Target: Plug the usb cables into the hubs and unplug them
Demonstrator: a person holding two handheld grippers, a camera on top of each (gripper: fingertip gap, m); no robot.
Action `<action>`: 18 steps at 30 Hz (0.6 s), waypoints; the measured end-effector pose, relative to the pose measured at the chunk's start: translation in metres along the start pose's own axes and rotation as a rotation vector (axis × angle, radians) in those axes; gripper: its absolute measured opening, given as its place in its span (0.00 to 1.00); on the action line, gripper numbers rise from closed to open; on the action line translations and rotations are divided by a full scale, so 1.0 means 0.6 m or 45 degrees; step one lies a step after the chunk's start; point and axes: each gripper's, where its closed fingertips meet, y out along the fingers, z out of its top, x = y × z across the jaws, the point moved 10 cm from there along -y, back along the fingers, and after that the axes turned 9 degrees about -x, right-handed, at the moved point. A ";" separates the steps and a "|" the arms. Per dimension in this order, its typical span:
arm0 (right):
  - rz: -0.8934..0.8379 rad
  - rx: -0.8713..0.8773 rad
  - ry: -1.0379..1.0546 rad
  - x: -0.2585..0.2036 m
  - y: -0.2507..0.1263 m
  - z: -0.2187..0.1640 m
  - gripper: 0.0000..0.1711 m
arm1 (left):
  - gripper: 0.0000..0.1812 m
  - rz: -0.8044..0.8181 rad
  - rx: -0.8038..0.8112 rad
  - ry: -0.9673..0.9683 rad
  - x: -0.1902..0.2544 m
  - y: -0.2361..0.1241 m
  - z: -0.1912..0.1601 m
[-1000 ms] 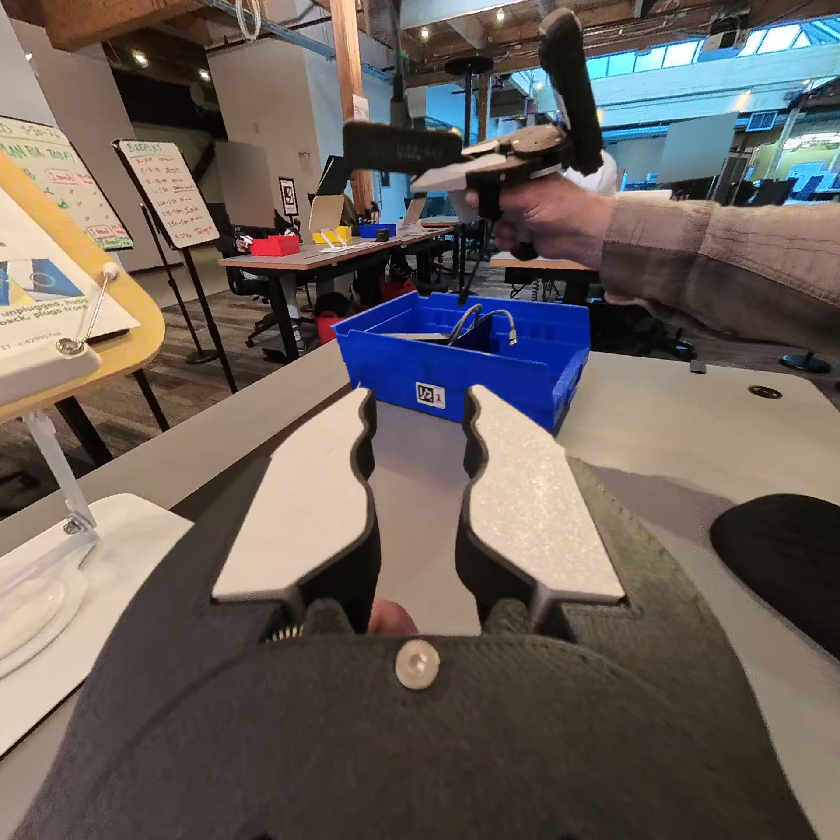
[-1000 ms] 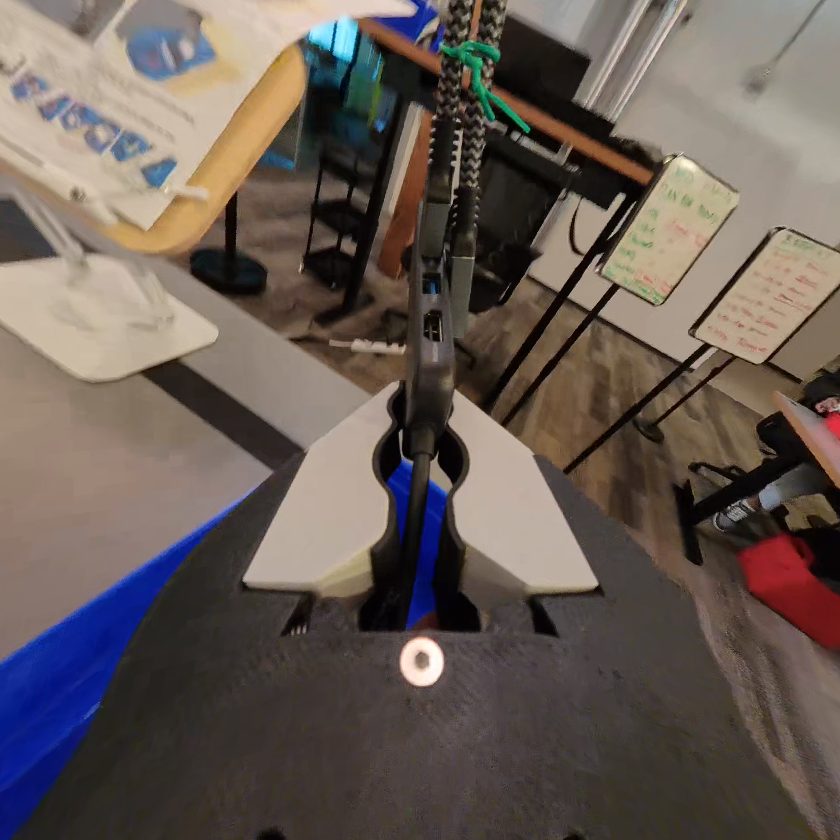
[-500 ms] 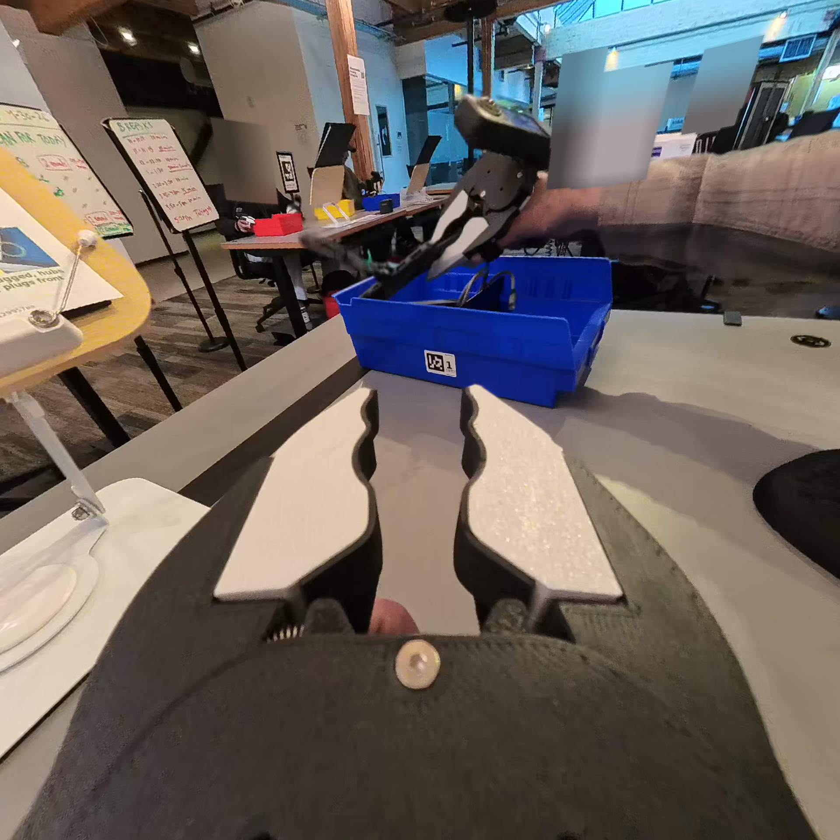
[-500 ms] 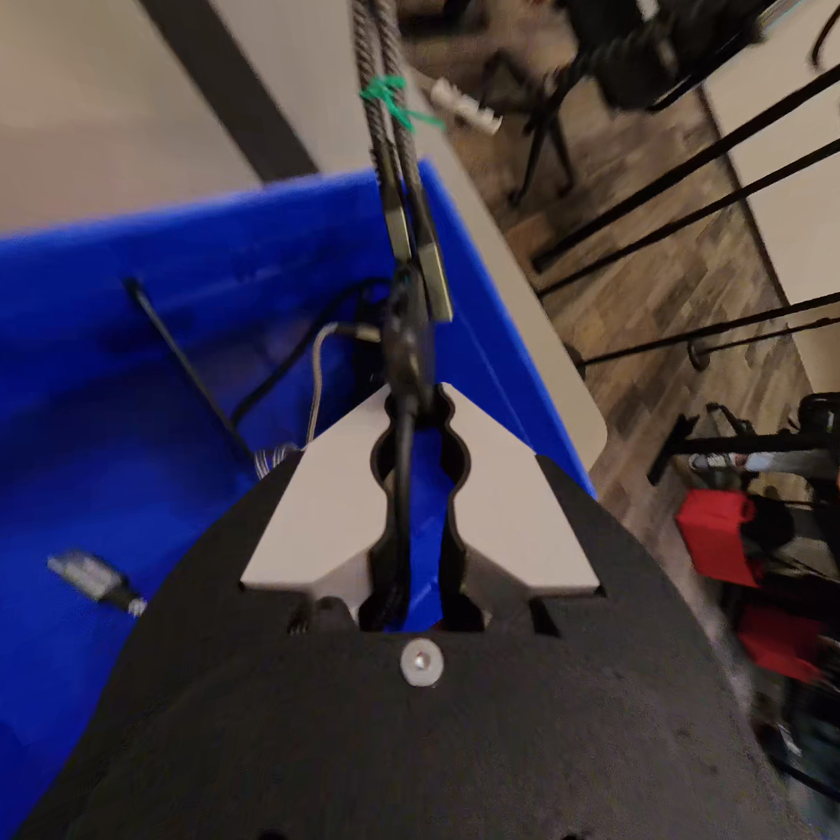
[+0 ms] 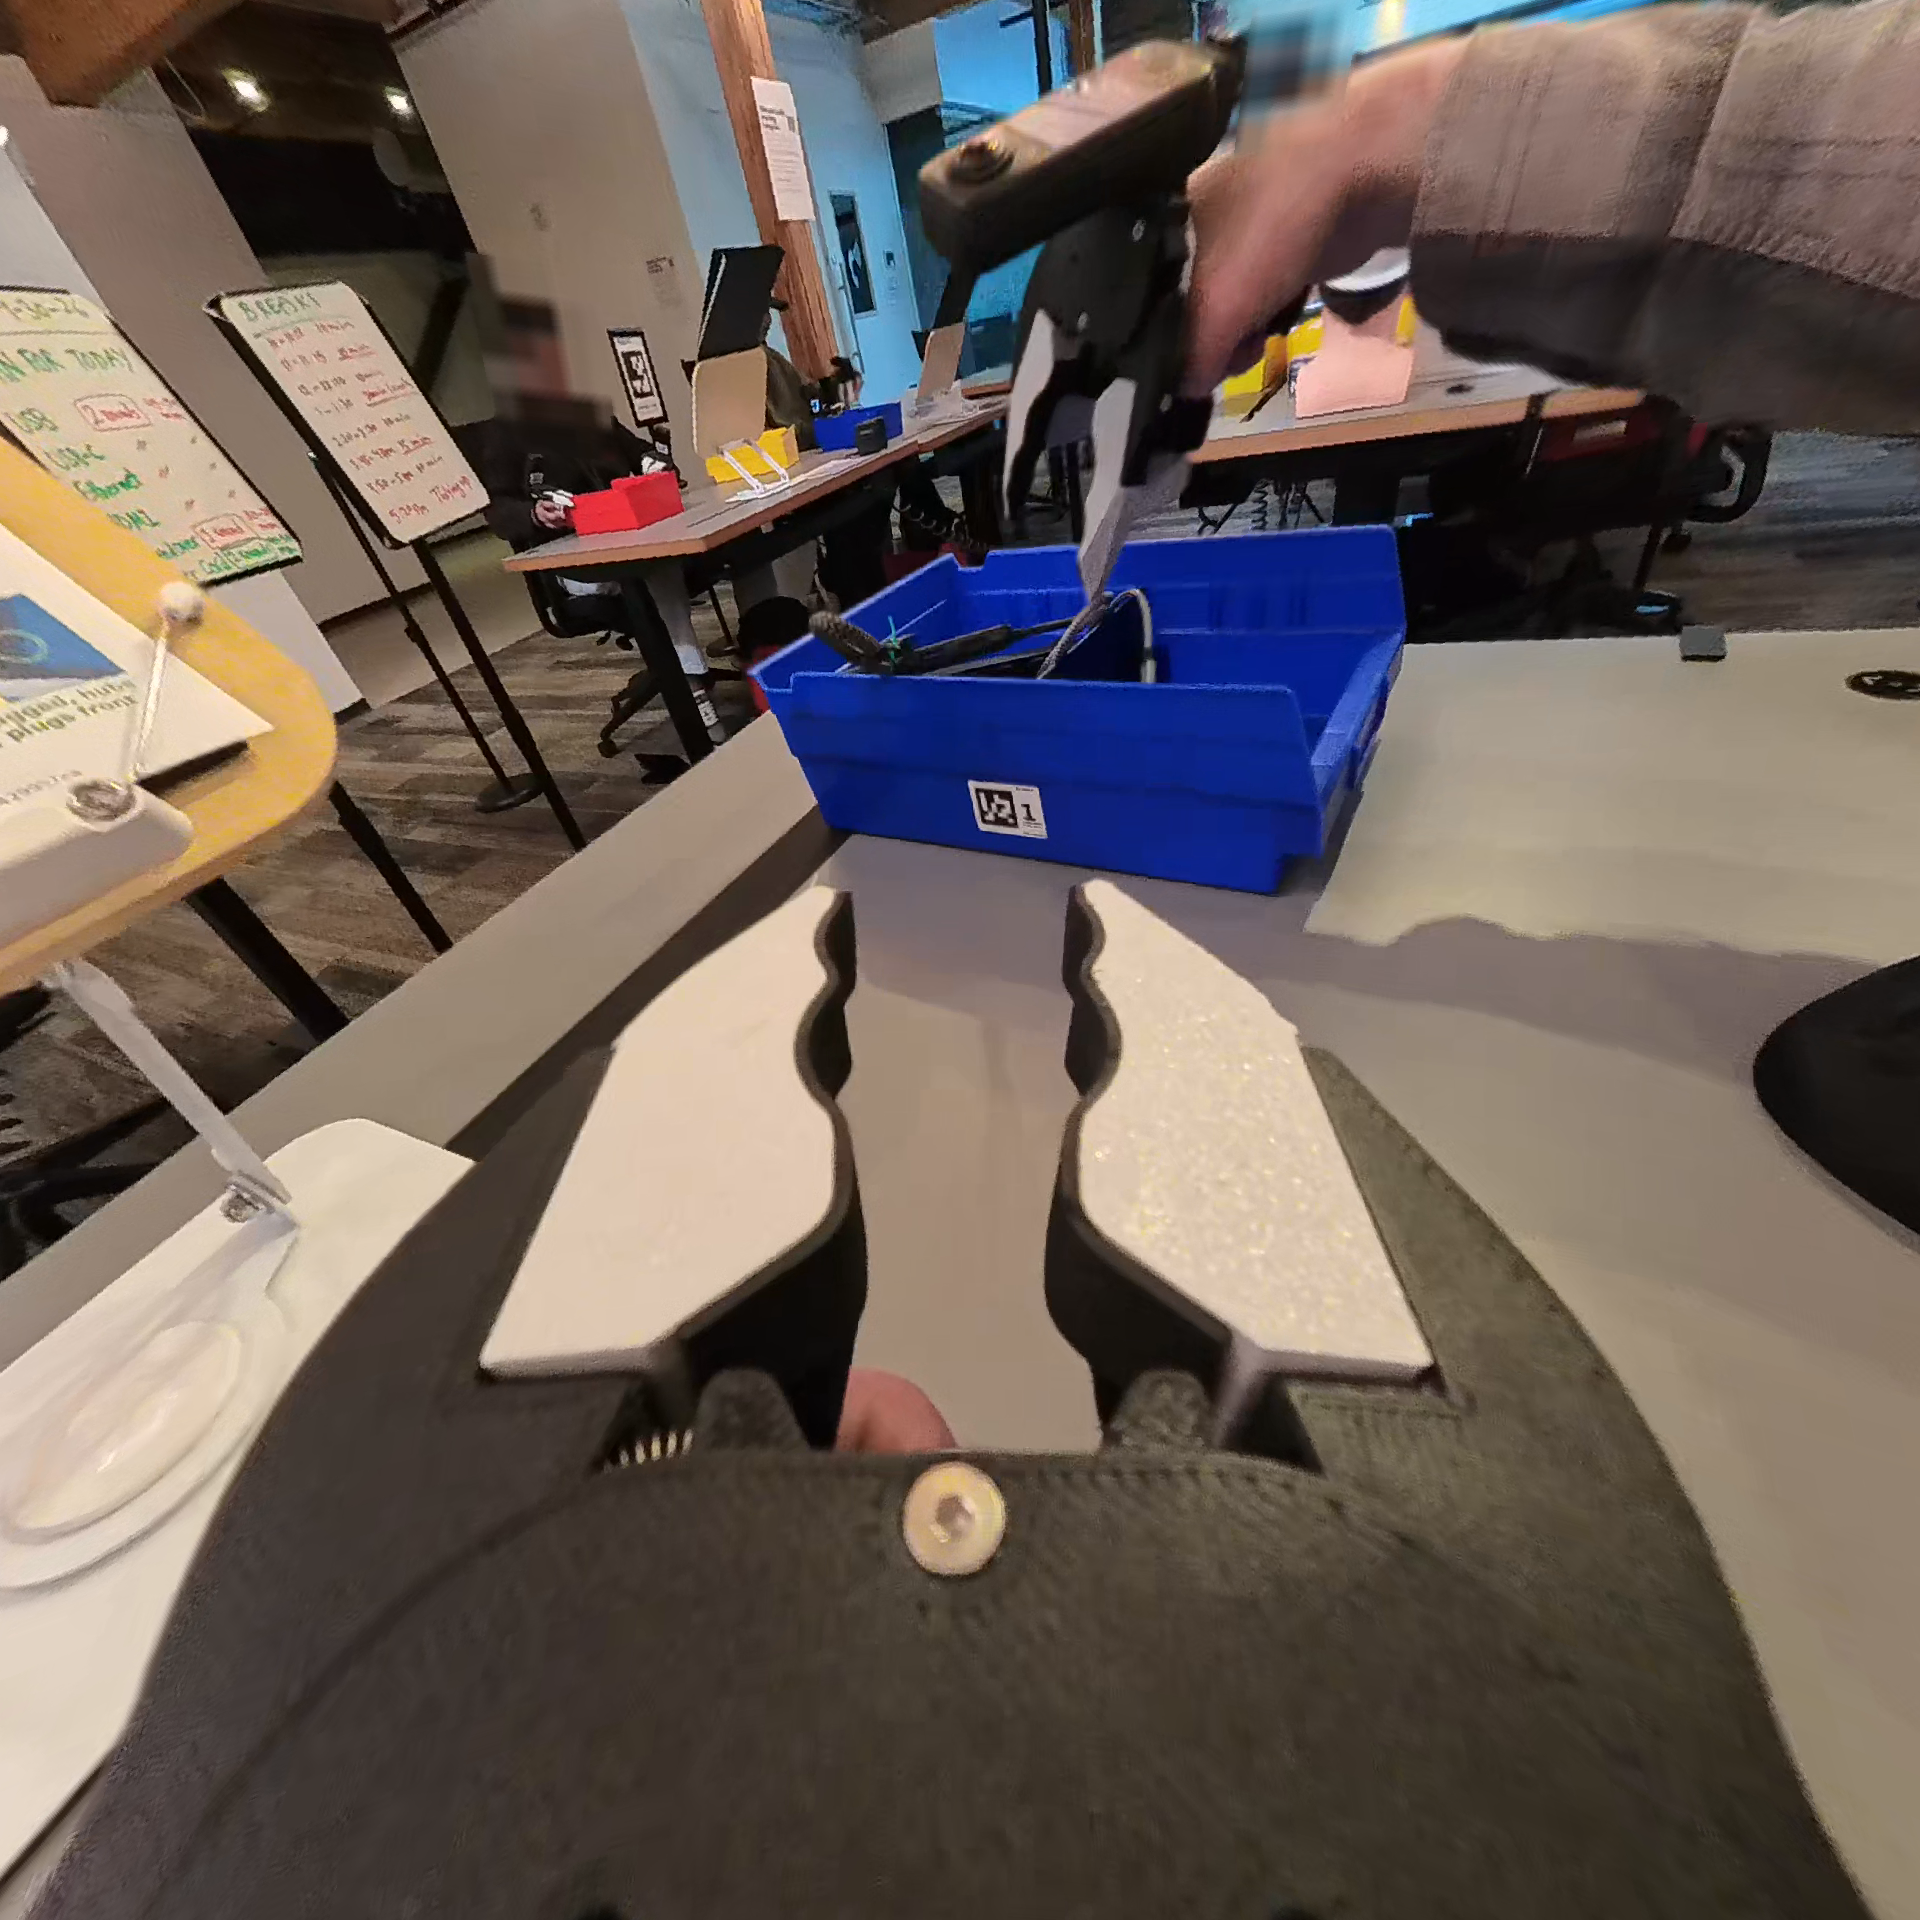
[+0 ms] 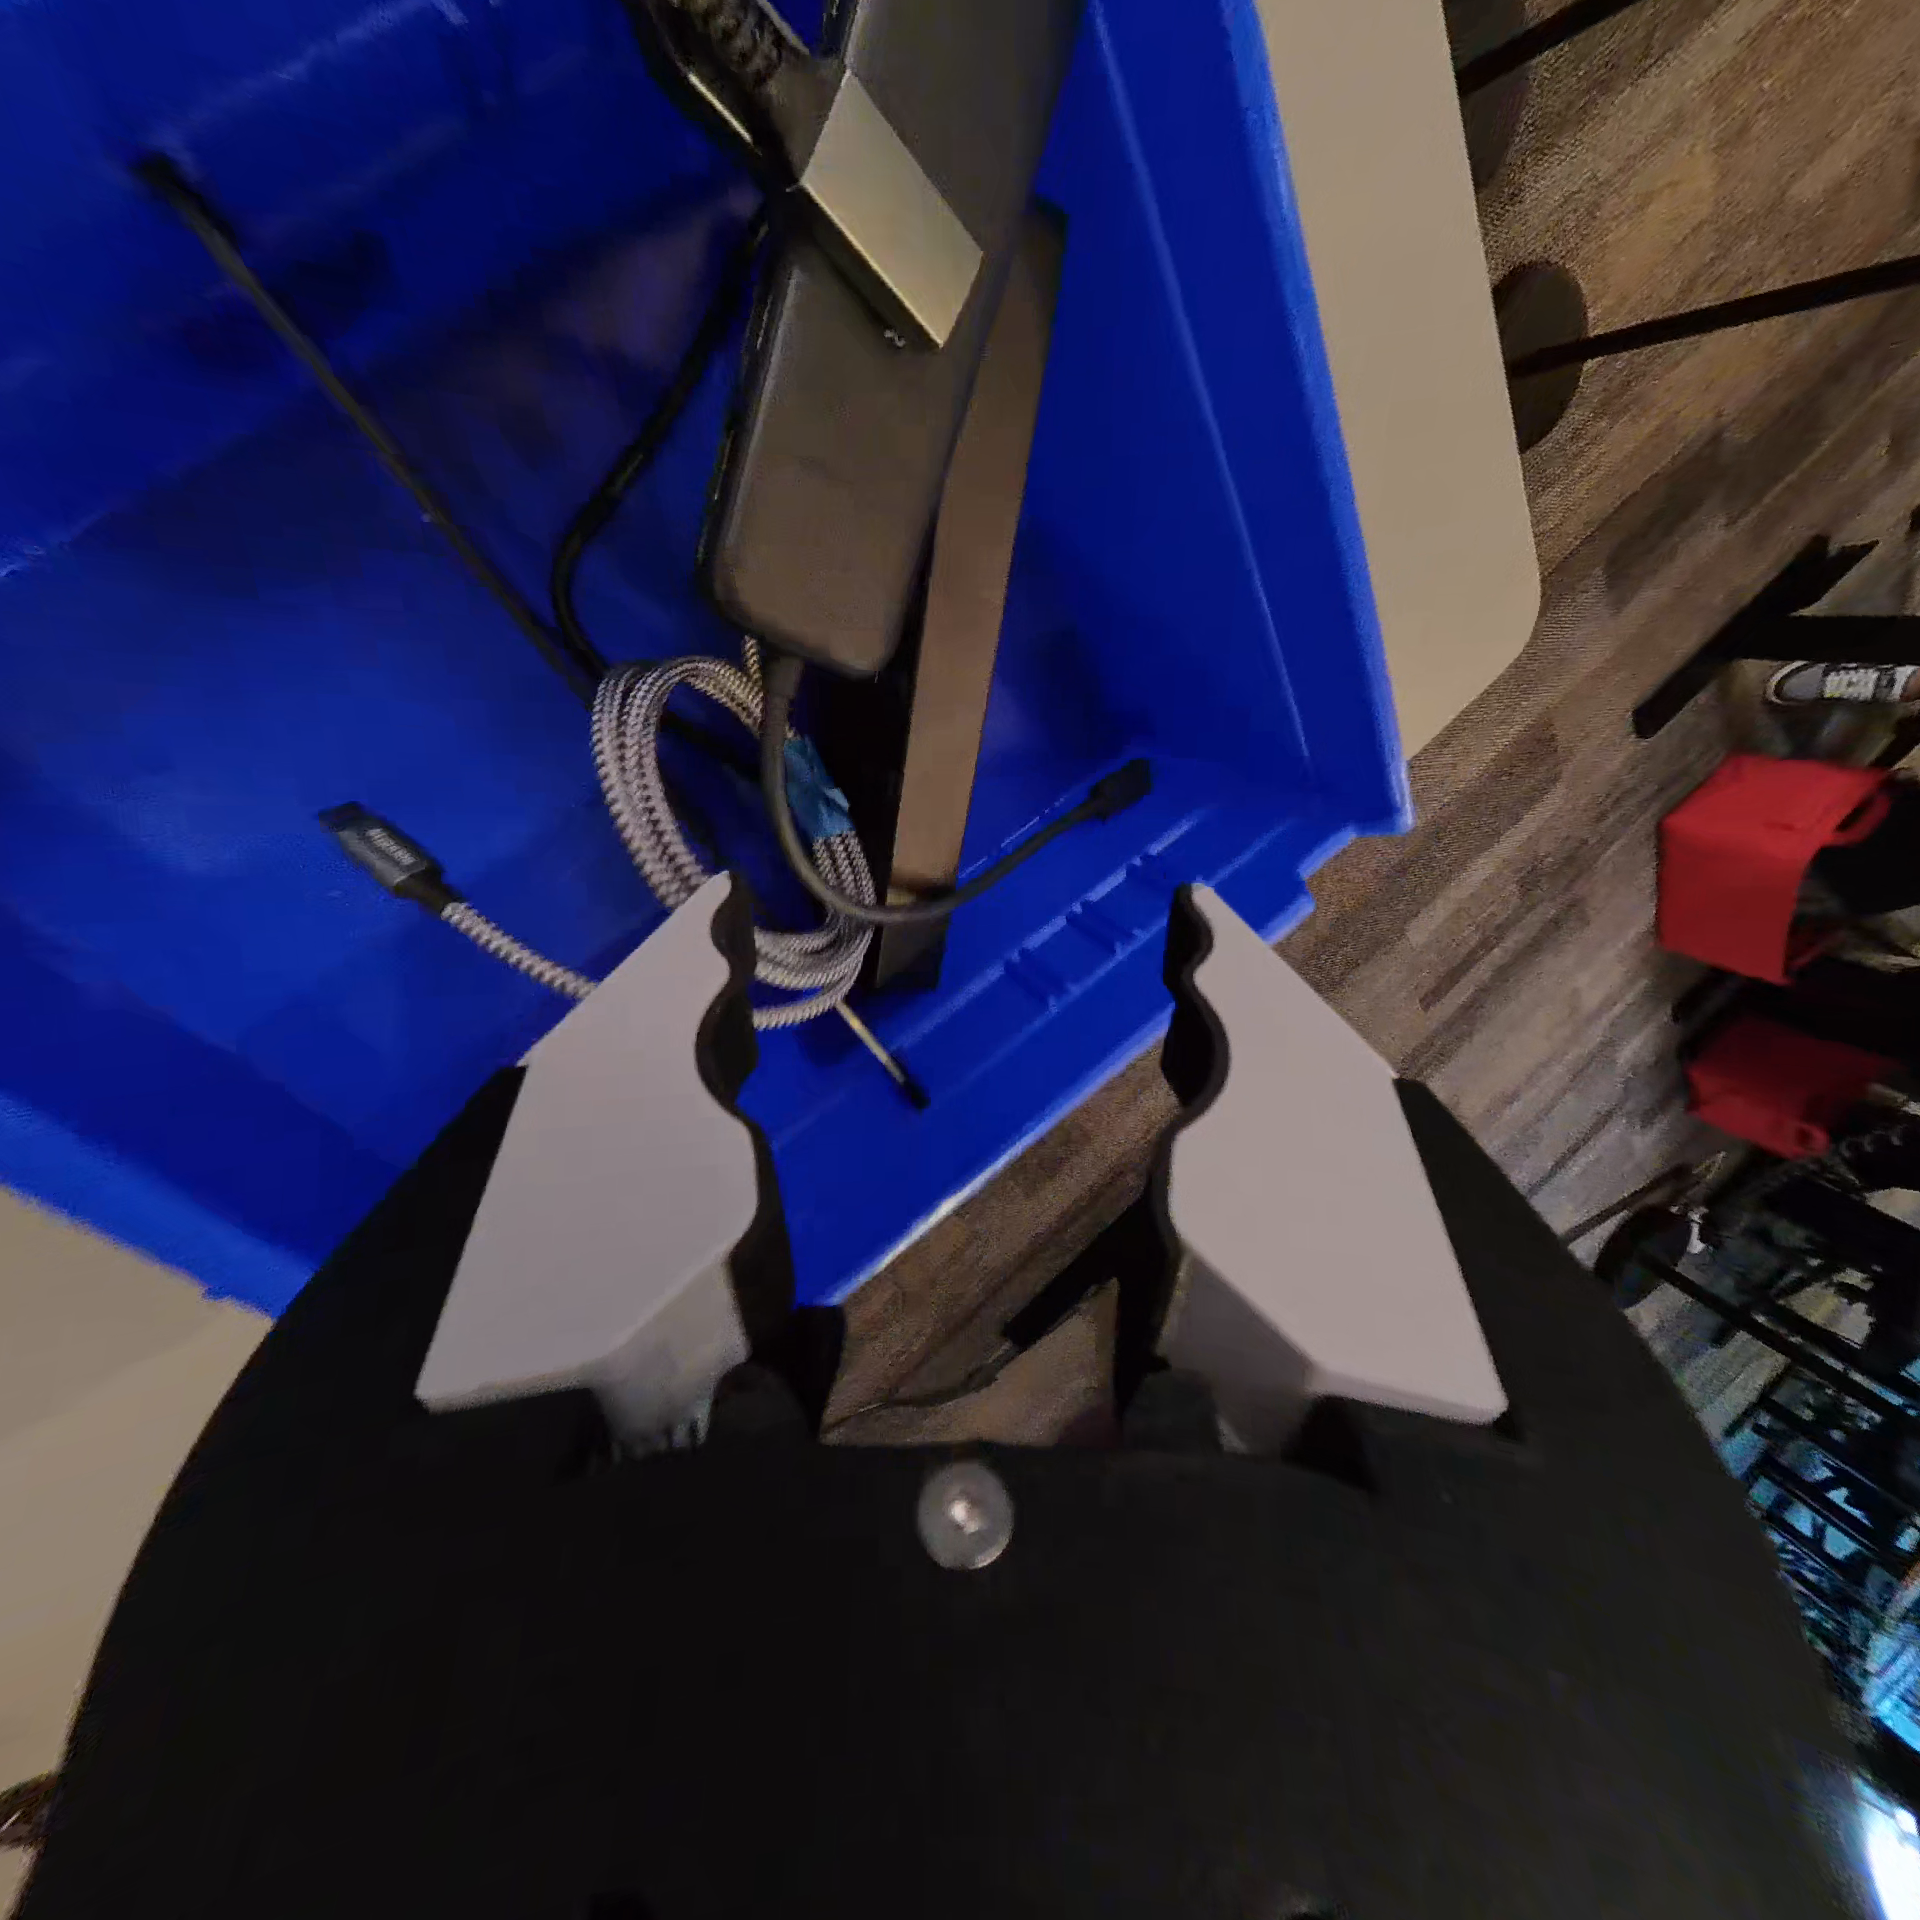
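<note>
We are working at a grey table (image 5: 1558, 831) in an open office, both left gripper (image 5: 956, 914) and right gripper (image 6: 956, 914) spreading empty, the dark hub (image 6: 821, 457) lying lengthwise in the blue bin (image 6: 1195, 520), its cable end pointing toward us.

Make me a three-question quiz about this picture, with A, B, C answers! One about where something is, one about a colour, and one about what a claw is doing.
1. Where is the dark hub?
A. in the bin
B. on the floor
C. in the left claw

2. What colour is the bin?
A. red
B. blue
C. yellow

3. What is the right claw doing?
A. squeezing a cable
B. shut on nothing
C. open and empty

Answers:
1 A: the hub lies inside the bin, beside a coiled braided cable.
2 B: its walls are bright blue in both views.
3 C: its jaws stand wide apart above the bin with nothing between them.
</note>
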 end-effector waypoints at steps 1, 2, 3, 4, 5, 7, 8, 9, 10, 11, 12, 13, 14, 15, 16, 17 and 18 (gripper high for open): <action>0.012 -0.003 0.008 -0.002 -0.012 -0.007 0.48 | 0.22 0.011 -0.004 0.017 0.000 -0.002 0.005; 0.001 0.001 0.021 -0.004 -0.025 -0.015 0.52 | 0.22 0.023 -0.005 0.044 -0.001 -0.006 0.011; -0.021 0.033 0.043 -0.006 -0.039 -0.022 0.53 | 0.23 0.041 -0.003 0.073 -0.001 -0.011 0.020; -0.024 0.086 0.073 -0.011 -0.052 -0.029 0.54 | 0.24 0.062 -0.008 0.098 -0.002 -0.016 0.030; -0.031 0.145 0.120 -0.016 -0.065 -0.038 0.55 | 0.25 0.084 -0.017 0.119 -0.005 -0.022 0.041; -0.069 0.247 0.256 -0.024 -0.088 -0.063 0.53 | 0.27 0.123 -0.006 0.131 -0.013 -0.039 0.067; -0.067 0.287 0.323 -0.032 -0.094 -0.079 0.53 | 0.29 0.137 -0.017 0.144 -0.018 -0.048 0.081; -0.068 0.321 0.403 -0.038 -0.097 -0.097 0.51 | 0.31 0.160 -0.053 0.182 -0.025 -0.058 0.095; -0.070 0.343 0.484 -0.045 -0.097 -0.115 0.46 | 0.33 0.192 -0.097 0.233 -0.033 -0.071 0.108; -0.070 0.354 0.543 -0.052 -0.093 -0.134 0.45 | 0.35 0.238 -0.132 0.284 -0.044 -0.089 0.120; -0.071 0.365 0.588 -0.061 -0.085 -0.152 0.46 | 0.36 0.312 -0.161 0.345 -0.057 -0.113 0.130; -0.050 0.379 0.629 -0.072 -0.075 -0.169 0.46 | 0.38 0.406 -0.197 0.405 -0.072 -0.141 0.137; 0.008 0.389 0.654 -0.085 -0.062 -0.182 0.46 | 0.40 0.488 -0.238 0.439 -0.089 -0.174 0.141; 0.053 0.398 0.671 -0.098 -0.048 -0.193 0.47 | 0.41 0.560 -0.274 0.443 -0.107 -0.210 0.140; 0.061 0.404 0.698 -0.107 -0.033 -0.203 0.47 | 0.41 0.636 -0.314 0.432 -0.126 -0.250 0.135; 0.064 0.400 0.724 -0.115 -0.018 -0.211 0.49 | 0.41 0.720 -0.362 0.412 -0.146 -0.292 0.124; 0.072 0.397 0.747 -0.122 -0.003 -0.218 0.51 | 0.41 0.808 -0.423 0.383 -0.167 -0.335 0.108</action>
